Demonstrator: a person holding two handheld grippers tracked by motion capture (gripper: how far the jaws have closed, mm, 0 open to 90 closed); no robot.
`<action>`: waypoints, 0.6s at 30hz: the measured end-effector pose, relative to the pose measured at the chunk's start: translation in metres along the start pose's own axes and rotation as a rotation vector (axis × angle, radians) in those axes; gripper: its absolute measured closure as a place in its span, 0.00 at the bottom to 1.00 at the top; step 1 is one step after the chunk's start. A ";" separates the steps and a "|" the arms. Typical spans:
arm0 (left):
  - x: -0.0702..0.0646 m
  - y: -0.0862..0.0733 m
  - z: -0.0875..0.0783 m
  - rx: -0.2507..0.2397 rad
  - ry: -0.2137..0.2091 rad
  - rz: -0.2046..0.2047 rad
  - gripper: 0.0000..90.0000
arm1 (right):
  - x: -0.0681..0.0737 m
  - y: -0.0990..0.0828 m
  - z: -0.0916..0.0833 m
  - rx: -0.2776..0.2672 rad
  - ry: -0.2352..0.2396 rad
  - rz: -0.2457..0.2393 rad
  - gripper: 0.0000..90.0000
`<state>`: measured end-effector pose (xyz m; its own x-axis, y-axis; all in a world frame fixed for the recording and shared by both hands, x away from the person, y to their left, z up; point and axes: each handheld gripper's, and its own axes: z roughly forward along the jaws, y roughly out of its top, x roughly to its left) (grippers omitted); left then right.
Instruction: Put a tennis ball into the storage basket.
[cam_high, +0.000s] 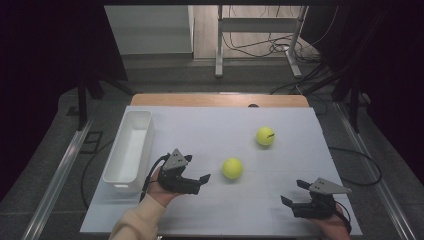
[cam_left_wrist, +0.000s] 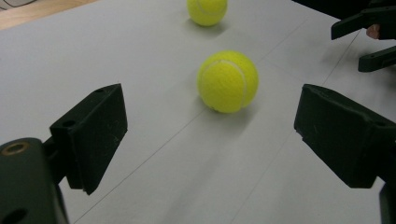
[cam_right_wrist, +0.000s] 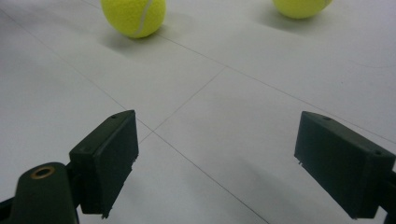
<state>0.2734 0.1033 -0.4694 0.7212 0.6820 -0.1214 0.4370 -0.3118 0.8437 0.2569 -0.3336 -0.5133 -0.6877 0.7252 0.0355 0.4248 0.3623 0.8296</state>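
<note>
**Both grippers empty, balls loose**

Left gripper (cam_high: 199, 181) and right gripper (cam_high: 291, 193) have jaws spread wide, holding nothing. Bare white tabletop (cam_high: 210, 130) separates them. Two fuzzy yellow tennis balls (cam_high: 232, 168) (cam_high: 265, 136) sit mid-table; white rectangular plastic bin (cam_high: 116, 177) lines the left edge.

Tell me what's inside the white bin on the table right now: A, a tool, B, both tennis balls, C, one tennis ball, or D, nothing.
D: the white bin shows a bare interior, while both tennis balls, the nearer ball and the farther ball, sit out on the table.
</note>
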 end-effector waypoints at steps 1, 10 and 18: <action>0.000 0.001 0.001 0.002 -0.002 -0.001 0.12 | 0.000 0.000 0.000 0.000 0.000 0.000 0.16; -0.003 0.007 0.009 0.010 -0.018 0.015 0.12 | 0.000 0.000 0.000 -0.001 0.000 -0.001 0.16; -0.004 0.010 0.015 0.020 -0.025 0.019 0.12 | 0.000 0.000 0.000 0.002 -0.001 -0.002 0.16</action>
<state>0.2828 0.0871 -0.4687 0.7428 0.6589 -0.1190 0.4337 -0.3382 0.8352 0.2570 -0.3339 -0.5135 -0.6881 0.7249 0.0328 0.4244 0.3653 0.8285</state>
